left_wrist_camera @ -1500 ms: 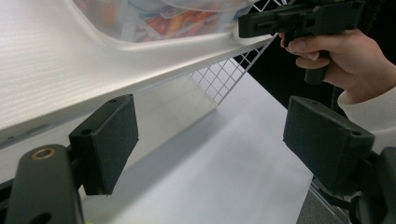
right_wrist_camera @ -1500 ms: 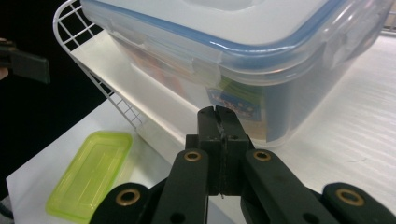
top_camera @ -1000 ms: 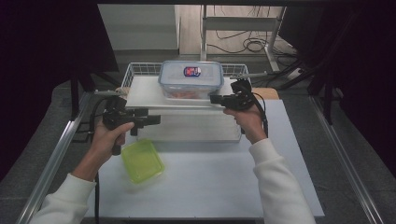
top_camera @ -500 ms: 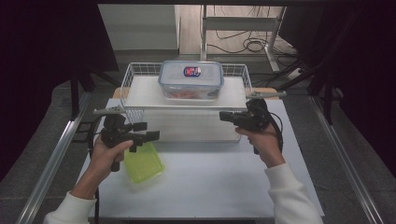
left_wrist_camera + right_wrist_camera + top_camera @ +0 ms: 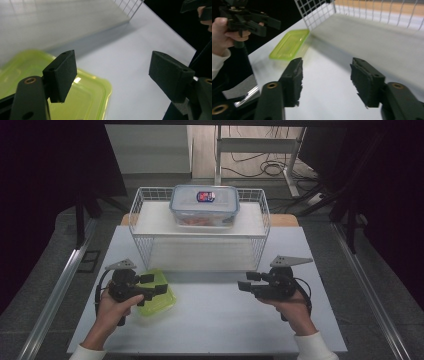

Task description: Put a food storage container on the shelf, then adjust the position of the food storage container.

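Green lid, flat on the white table before the wire basket: left gripper, lowered over it since a second ago, gapes slightly narrower and empty; right gripper has just sprung open, withdrawn from the clear container, empty.

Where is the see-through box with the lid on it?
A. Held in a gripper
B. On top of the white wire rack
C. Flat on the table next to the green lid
B: the clear box sits on the top shelf of the wire rack, far behind the green lid on the table.
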`<state>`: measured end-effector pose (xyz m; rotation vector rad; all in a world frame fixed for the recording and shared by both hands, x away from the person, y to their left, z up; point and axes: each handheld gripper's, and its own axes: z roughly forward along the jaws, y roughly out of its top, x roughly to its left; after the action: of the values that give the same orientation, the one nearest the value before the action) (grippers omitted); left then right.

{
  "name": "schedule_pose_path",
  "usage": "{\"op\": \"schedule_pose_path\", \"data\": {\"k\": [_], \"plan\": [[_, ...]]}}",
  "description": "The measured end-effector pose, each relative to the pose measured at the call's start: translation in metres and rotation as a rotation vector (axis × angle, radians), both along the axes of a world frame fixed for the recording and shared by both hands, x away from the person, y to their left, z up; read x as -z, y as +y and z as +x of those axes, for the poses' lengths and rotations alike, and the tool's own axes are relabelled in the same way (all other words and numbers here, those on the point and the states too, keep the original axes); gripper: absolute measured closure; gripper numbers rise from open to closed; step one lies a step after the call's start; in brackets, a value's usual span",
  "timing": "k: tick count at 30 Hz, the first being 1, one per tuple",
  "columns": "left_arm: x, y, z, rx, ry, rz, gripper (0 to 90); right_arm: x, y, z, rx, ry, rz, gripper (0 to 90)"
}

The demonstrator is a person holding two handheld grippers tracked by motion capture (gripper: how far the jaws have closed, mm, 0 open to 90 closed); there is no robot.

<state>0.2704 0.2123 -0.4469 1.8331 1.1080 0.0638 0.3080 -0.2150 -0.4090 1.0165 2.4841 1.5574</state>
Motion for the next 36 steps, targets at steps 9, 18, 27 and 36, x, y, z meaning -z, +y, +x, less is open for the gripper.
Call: {"op": "schedule_pose_path", "data": {"k": [9, 18, 27, 36], "plan": [[0.01, 0.0, -0.005, -0.002, 0.006, 0.053, 23.1, 0.028, -0.011, -0.004, 0.011, 0.066, -0.031, 35.6], [0.011, 0.008, -0.009, -0.007, -0.004, 0.049, 24.5, 0.038, -0.011, -0.002, 0.017, 0.096, -0.051, 33.8], [0.011, 0.022, -0.015, -0.012, -0.01, 0.051, 23.3, 0.045, -0.016, 0.0, 0.047, 0.121, -0.06, 33.3], [0.005, 0.04, -0.034, 0.003, 0.004, 0.072, 43.2, 0.049, -0.018, -0.001, 0.061, 0.129, -0.058, 32.5]]}}
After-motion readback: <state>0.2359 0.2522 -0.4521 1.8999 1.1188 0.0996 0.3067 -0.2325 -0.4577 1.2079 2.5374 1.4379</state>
